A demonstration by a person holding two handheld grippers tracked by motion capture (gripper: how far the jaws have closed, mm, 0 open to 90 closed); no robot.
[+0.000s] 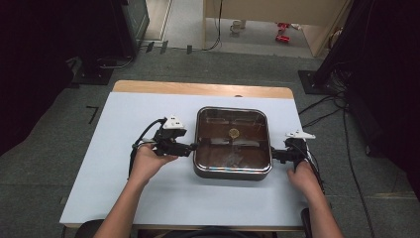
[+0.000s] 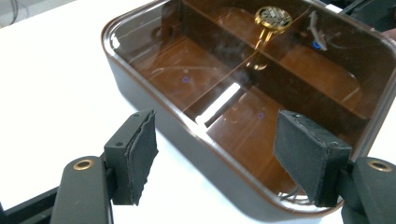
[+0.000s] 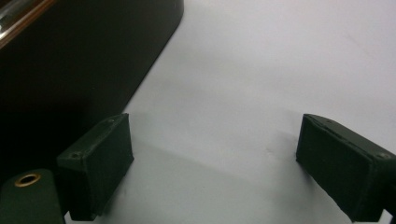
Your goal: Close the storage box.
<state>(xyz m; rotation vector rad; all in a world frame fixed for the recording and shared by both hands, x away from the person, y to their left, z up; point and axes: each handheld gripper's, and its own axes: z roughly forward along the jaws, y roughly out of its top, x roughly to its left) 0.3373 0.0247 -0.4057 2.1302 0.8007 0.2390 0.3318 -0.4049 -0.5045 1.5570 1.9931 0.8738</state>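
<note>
Brown divided pot (image 1: 233, 144): one, on table (image 1: 119, 188). Two grippers, left gripper (image 1: 192, 147) and right gripper (image 1: 273, 154), flanking it, jaws wide.

A lidded pan (image 1: 233, 143) sits on the tabletop (image 1: 119, 188), a little right of its middle. A knob (image 1: 234, 132) stands at the centre of the lid. The left gripper (image 1: 190, 147) lies just beside the pan's left wall, the right gripper (image 1: 275, 155) just beside its right wall. Behind the tabletop, cables (image 1: 327, 111) trail across the floor.
</note>
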